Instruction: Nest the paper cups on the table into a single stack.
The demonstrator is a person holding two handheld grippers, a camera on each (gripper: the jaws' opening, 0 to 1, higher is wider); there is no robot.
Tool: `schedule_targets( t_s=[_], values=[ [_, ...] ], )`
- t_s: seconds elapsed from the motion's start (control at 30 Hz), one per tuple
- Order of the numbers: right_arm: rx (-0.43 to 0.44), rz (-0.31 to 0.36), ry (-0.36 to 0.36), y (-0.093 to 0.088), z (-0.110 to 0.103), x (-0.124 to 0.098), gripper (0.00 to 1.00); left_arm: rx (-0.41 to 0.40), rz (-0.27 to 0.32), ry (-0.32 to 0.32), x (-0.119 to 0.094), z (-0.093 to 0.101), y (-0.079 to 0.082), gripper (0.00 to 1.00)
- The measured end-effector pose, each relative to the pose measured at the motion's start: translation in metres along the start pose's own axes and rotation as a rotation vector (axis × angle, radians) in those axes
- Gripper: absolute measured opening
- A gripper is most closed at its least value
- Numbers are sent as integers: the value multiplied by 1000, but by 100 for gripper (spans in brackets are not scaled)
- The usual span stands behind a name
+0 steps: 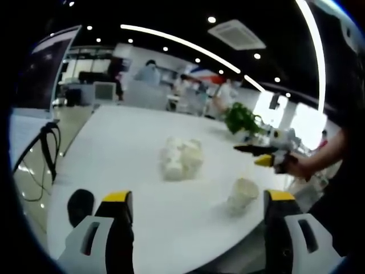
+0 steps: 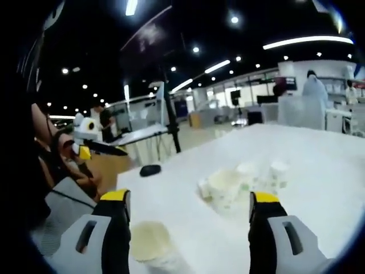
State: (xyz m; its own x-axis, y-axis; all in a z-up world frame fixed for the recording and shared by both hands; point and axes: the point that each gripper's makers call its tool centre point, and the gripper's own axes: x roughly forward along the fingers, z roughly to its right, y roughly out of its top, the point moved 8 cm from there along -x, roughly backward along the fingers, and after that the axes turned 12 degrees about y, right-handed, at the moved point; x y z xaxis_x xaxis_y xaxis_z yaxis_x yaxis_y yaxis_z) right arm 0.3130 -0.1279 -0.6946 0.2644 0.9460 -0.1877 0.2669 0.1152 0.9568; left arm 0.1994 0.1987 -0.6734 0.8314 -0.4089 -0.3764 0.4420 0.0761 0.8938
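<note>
L gripper (image 1: 197,208) being held w/ jaws spread, nothing between; R gripper (image 2: 187,208) likewise released, empty. White round table (image 1: 131,165) being seen in both views. Cluster of white paper cups (image 1: 181,158) sitting mid-table; single paper cup (image 1: 242,196) standing apart nearer edge, just ahead of R jaws. Green plant (image 1: 241,118) being shown in L gripper view; black oval object (image 2: 150,169) near table edge. No readable writing. Cups blurred, matte.

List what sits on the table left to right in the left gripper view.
Black object → cluster of white cups → single paper cup → right gripper coming in from the right edge.
</note>
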Motion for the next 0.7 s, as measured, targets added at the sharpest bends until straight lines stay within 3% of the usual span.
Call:
schedule_targets(
  t_s=[0.37,0.7],
  values=[
    [16,12,-22,3,15,8,99,-5,1,7,-2,-2,-1,95],
    [7,10,-16,3,21,13,100,-5,3,9,-3,-2,0,95]
  ],
)
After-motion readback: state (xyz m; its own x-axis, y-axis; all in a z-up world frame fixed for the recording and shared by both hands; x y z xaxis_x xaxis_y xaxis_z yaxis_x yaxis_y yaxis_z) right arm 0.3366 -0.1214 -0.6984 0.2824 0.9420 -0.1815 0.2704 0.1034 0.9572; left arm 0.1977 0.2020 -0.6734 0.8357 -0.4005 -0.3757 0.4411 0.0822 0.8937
